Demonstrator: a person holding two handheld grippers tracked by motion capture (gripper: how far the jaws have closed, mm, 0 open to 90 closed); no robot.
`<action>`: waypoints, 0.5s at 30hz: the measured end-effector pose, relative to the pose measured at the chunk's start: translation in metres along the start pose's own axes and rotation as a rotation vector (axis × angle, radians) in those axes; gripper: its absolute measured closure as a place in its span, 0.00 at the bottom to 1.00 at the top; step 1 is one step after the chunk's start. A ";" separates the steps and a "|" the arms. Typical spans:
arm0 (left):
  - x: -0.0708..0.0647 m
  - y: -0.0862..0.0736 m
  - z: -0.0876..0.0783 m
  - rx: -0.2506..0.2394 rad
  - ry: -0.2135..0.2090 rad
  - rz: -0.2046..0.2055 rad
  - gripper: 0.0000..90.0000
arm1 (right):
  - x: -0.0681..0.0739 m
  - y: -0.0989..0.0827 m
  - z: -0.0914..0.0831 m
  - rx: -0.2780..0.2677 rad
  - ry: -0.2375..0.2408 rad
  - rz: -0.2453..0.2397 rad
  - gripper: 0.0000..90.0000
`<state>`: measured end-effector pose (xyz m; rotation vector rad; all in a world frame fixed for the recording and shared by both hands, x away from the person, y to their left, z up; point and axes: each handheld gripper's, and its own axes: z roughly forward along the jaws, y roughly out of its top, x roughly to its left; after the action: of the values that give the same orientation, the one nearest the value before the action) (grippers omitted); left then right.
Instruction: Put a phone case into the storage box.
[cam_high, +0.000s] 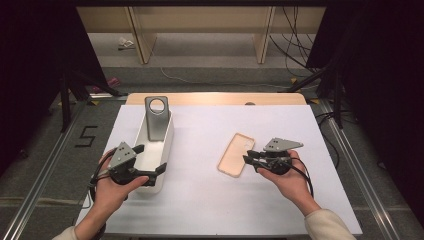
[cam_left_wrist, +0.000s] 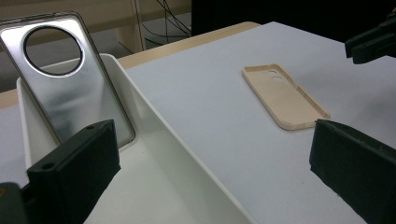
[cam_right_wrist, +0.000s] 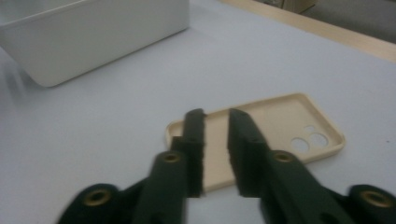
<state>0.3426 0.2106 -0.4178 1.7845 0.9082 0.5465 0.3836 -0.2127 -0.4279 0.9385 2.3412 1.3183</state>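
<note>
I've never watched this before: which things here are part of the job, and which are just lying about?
In the job: beige phone case, white bin, silver phone case leaning in the bin, right hand-held gripper, left hand-held gripper.

Lying about: floor cables, number marking.

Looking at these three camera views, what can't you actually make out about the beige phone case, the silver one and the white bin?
- Beige phone case: its near edge is hidden behind the right gripper in the right gripper view; whether the pads touch it is unclear.
- Silver case: its bottom edge sits behind a finger in the left gripper view.
- White bin: blurred and cut off by the top edge in the right gripper view.
</note>
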 end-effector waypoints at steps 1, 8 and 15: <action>0.000 0.000 0.000 0.000 0.000 -0.001 0.01 | 0.000 0.001 0.001 0.014 0.010 0.002 0.99; -0.002 -0.001 0.000 0.003 0.005 0.004 0.02 | 0.008 0.003 0.020 0.134 0.015 -0.019 1.00; -0.002 -0.001 0.001 0.005 0.000 0.005 0.03 | 0.014 0.005 0.046 0.248 0.013 -0.029 1.00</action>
<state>0.3416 0.2090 -0.4190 1.7915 0.9065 0.5482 0.4003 -0.1715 -0.4476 0.9627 2.5597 1.0420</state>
